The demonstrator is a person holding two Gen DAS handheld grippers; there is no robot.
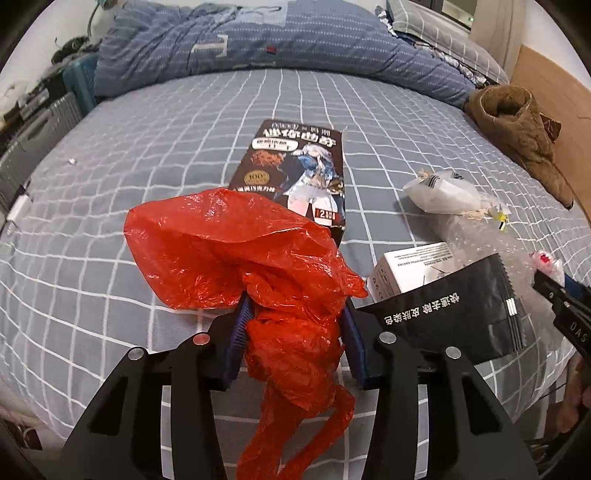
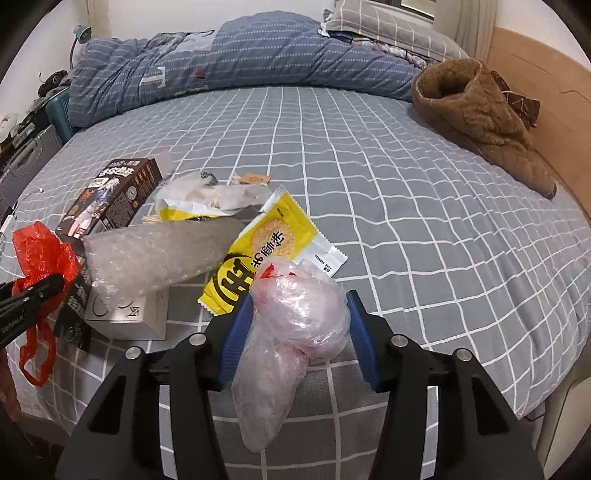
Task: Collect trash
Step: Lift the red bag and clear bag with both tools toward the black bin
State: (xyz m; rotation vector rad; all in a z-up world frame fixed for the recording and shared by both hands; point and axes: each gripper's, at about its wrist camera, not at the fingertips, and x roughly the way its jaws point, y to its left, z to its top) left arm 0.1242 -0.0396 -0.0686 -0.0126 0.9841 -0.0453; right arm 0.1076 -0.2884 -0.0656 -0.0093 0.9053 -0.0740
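Observation:
A crumpled red plastic bag [image 1: 229, 254] bulges out ahead of my left gripper [image 1: 297, 301], whose blue pads are shut on its gathered neck; its handles hang below. My right gripper [image 2: 300, 297] is shut on a pale pinkish plastic bag [image 2: 295, 332] that droops between the fingers. Both grippers hover over the bed's near edge. Loose trash lies on the sheet between them: a dark snack box [image 1: 299, 173], a roll of bubble wrap [image 2: 155, 254], a yellow cracker wrapper [image 2: 266, 251], a small white box [image 2: 125, 317] and a black sachet [image 1: 461, 314].
The bed carries a grey checked sheet [image 2: 406, 184]. A blue quilt [image 2: 240, 62] is heaped along the far side, with a pillow [image 2: 388, 26] behind it. A brown fleece garment [image 2: 480, 122] lies at the right by the wooden headboard [image 2: 546, 92]. A grey suitcase [image 1: 40, 136] stands left.

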